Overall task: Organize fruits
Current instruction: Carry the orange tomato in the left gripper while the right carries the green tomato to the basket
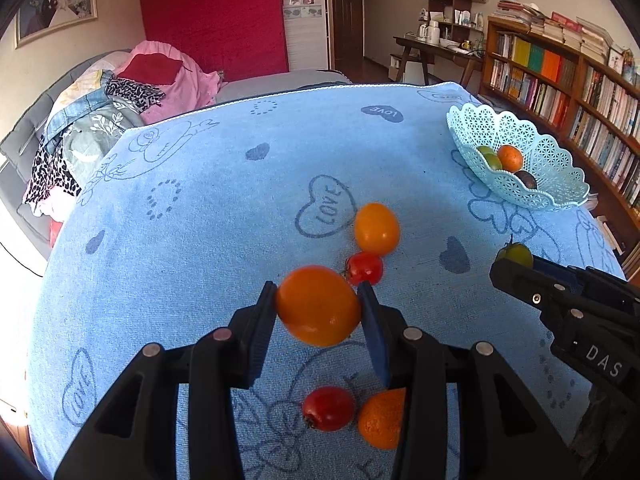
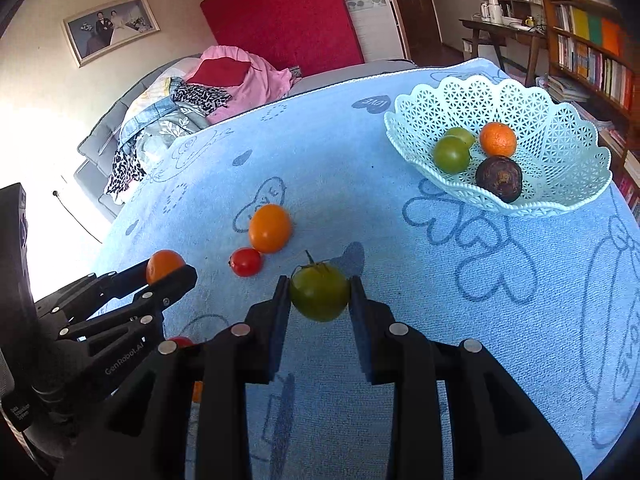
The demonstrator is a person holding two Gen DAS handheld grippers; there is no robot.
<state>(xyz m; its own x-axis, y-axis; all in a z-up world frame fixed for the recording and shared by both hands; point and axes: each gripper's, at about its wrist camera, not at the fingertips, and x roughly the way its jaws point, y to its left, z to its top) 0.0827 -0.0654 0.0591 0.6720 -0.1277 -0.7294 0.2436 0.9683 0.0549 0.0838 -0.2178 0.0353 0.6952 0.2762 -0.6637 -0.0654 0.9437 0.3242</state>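
Observation:
My left gripper (image 1: 319,298) is shut on a smooth orange fruit (image 1: 318,320), held above the blue cloth. My right gripper (image 2: 320,294) is shut on a green tomato (image 2: 320,304) with a stem, also lifted off the cloth. Each gripper shows in the other's view: the right one (image 1: 510,266) at the right edge, the left one (image 2: 170,272) at the left. A pale lattice basket (image 2: 520,210) at the far right holds two green fruits (image 2: 451,155), an orange (image 2: 497,139) and a dark fruit (image 2: 499,178).
On the blue towel-covered table (image 1: 200,240) lie an orange fruit (image 1: 377,229) with a red tomato (image 1: 365,268) beside it, and nearer me another red tomato (image 1: 328,408) and an orange (image 1: 380,418). A bed with piled clothes stands behind; bookshelves on the right.

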